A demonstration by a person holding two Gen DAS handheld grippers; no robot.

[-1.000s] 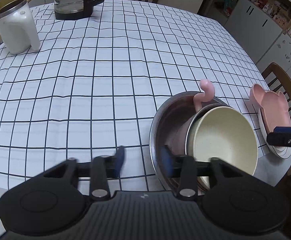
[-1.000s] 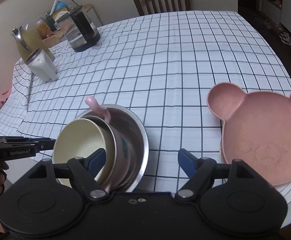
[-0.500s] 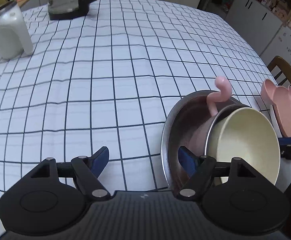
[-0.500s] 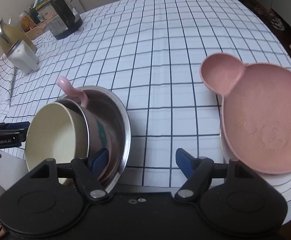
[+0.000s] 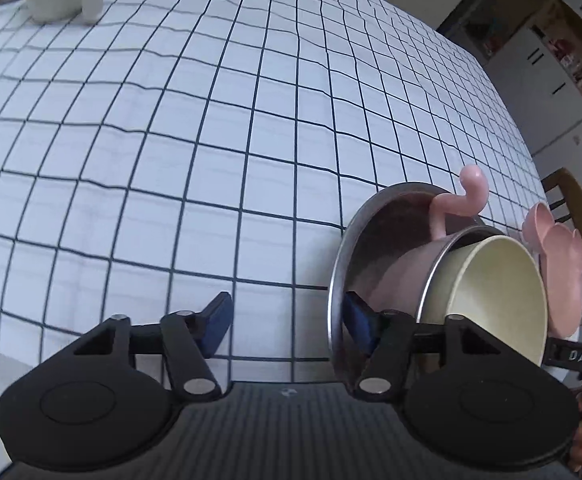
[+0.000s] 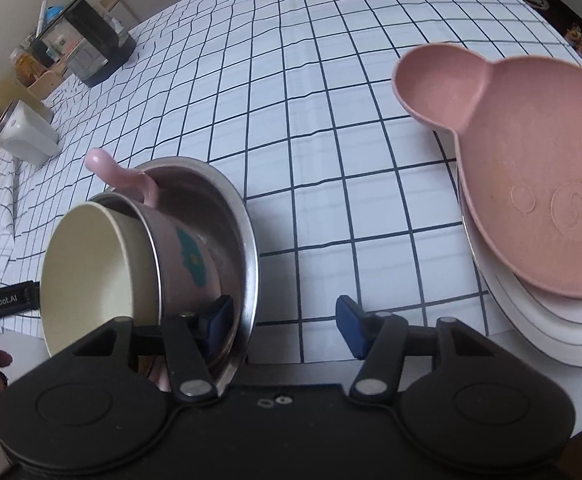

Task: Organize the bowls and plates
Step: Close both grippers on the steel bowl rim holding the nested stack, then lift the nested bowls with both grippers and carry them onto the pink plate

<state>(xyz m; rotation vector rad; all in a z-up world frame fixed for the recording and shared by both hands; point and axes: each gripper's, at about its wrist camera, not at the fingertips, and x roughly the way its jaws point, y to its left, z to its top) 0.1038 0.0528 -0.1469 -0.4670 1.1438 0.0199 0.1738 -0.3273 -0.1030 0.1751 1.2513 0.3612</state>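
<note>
Evidently left gripper (image 5: 285,330) and right gripper (image 6: 283,328), jaws just narrowed, straddled opposite rims of steel bowl (image 6: 247,240), unclamped; likely preparing two-handed lift.

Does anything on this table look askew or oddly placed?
Yes. In the steel bowl near the table edge, a pink handled cup lies tipped on its side with a cream bowl wedged in its mouth. Nothing looks spilled.
</note>
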